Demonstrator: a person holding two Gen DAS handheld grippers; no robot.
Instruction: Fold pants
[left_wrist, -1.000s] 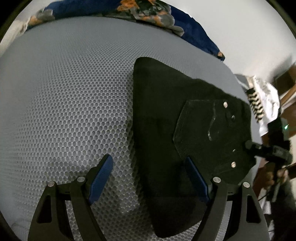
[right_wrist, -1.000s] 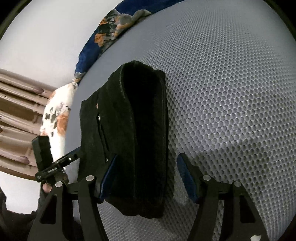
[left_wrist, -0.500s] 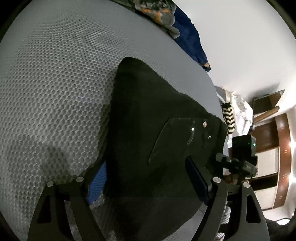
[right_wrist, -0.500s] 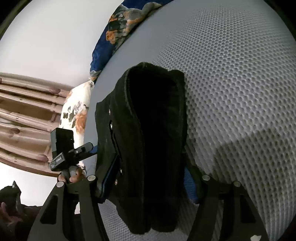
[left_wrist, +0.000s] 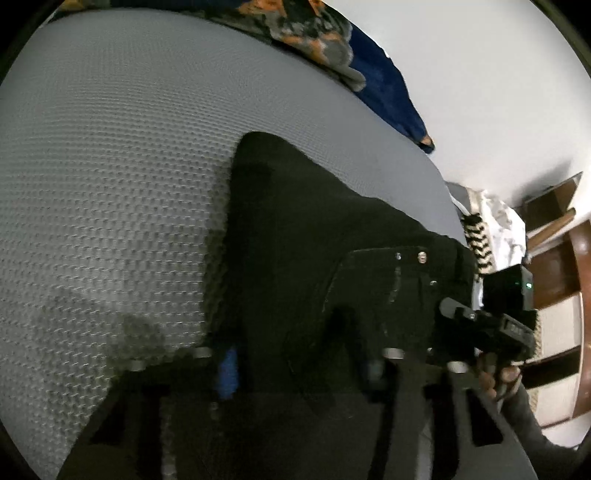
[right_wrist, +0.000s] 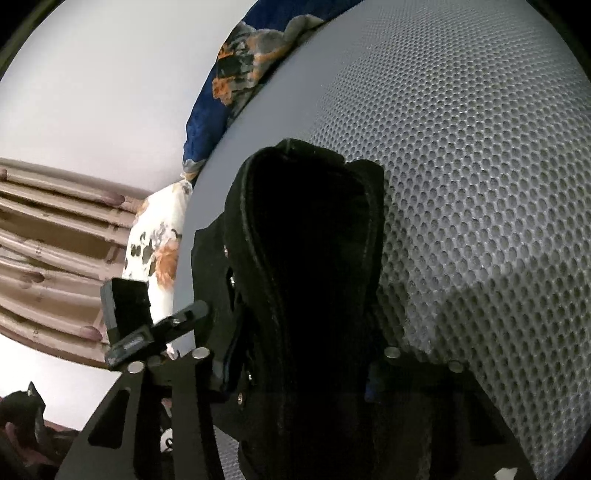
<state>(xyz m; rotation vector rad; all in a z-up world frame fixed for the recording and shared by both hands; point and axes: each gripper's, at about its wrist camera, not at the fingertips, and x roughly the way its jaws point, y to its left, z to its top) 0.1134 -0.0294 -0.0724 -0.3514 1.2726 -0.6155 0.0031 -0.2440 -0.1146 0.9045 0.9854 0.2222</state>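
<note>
Black pants (left_wrist: 314, 240), grey mesh (left_wrist: 110, 166) alongside.

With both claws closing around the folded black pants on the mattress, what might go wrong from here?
1. The left claw may pinch only the upper layers of the black pants, so the fold sags open when lifted.
2. The right claw straddles a thick bundle that could slip out.
3. The mesh mattress may snag a fingertip.

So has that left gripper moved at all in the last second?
Yes. The left gripper has slid sideways off the grey mesh mattress onto the black pants; its jaws are closing with the fabric between them.
</note>
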